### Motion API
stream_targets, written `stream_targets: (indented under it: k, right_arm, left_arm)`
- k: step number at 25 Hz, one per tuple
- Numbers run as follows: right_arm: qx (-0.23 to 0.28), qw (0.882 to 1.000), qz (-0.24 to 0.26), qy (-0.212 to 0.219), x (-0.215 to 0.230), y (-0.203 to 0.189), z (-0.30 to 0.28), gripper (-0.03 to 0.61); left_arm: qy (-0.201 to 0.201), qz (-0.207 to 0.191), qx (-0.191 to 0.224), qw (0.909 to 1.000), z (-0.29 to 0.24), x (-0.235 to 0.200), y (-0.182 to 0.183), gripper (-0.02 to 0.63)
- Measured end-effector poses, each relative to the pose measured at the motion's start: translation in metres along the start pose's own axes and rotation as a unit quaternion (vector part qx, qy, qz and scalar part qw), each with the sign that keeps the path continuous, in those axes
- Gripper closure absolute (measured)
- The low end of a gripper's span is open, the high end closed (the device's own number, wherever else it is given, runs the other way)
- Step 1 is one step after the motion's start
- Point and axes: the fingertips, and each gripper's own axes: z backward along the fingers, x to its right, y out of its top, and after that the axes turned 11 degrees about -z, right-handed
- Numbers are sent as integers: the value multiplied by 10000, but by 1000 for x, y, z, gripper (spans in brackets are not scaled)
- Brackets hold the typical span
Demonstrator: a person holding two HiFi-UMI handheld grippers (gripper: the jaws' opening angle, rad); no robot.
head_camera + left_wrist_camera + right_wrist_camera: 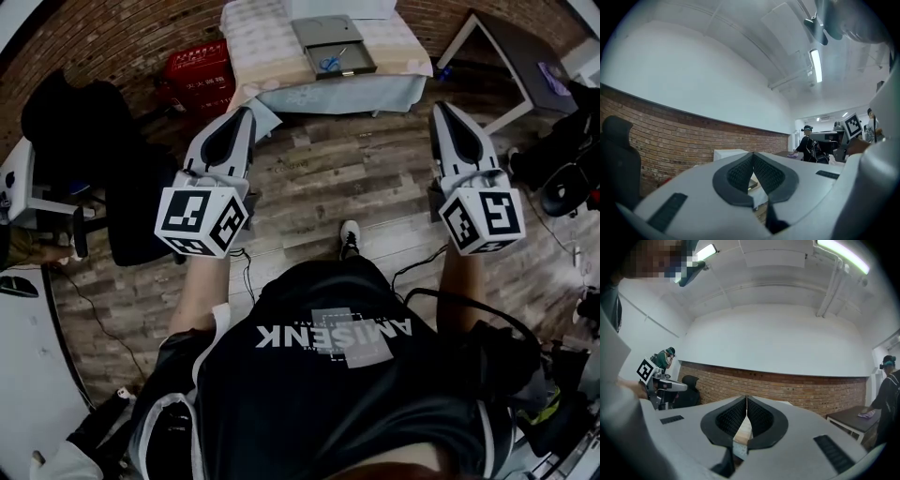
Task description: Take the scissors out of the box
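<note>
Facing table edge (328,94), scissors (331,63) in box (323,36); open floor (356,169) between

From head, steeply down, table (258,52) far ahead; from left gripper (248,112) and right gripper (441,108), level along jaws, toward shared brick wall (693,136).

In box (352,58), scissors (330,63): blue handles only, blades too small to tell. Far edge of table (267,42) cut off by top of head view. In both gripper views my closed jaws cover box; just sliver of table shows. Distant person (806,143): too small to tell more.
</note>
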Motion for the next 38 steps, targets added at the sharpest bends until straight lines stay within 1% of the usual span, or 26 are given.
stream_targets:
  k: [6,17,26,32,38]
  right_arm:
    - [1,9998,1,219,39,6,-34,537]
    - [33,9997,-161,190,141,13,-80,537]
    - [86,9992,-264,278,216,9,-90,537]
    - [101,9986,-367,379,262,5,-102,537]
    - [68,9971,-388,648,286,0,-123,537]
  left_arm:
    - [65,-61,-12,10000,-47,5,7,601]
    - [202,-97,-119,9997,-148,15,9,601]
    - [205,-285,-269,9990,-219,51,10,601]
    - [284,-404,-347,9982,-256,70,11,601]
    - [475,-363,-546,9967,-279,75,1,601]
